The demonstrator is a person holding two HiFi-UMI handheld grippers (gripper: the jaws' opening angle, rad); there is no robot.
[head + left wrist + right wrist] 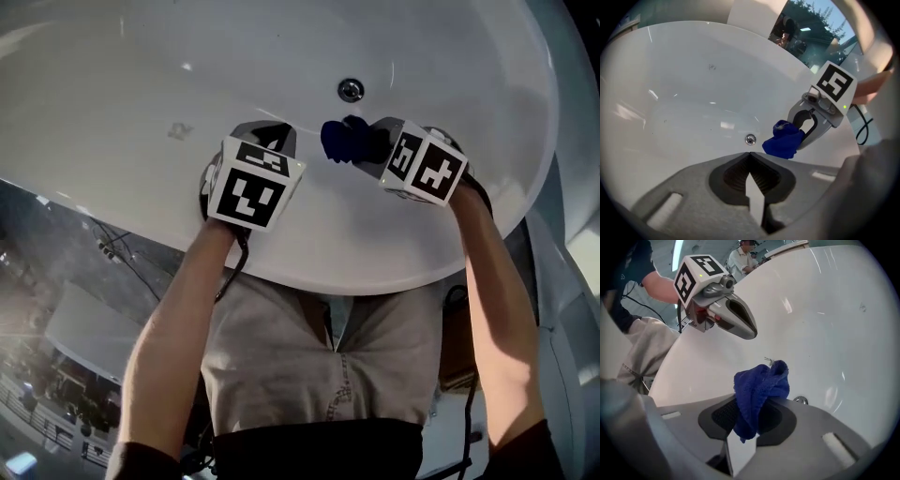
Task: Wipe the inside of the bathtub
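My right claw pinches the cloth; left claw pressed together, empty. Cloth seems clear of the tub, so wiping looks unstarted.

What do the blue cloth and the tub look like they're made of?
The blue cloth looks like soft knitted fabric: fuzzy texture, limp folds. The bathtub is glossy white, likely acrylic or enamel; sharp light reflections show a smooth, hard surface.

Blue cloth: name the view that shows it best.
The right gripper view: the blue cloth sits large and central, clamped in the right gripper. The left gripper view shows it smaller; the head view, only a small dark lump.
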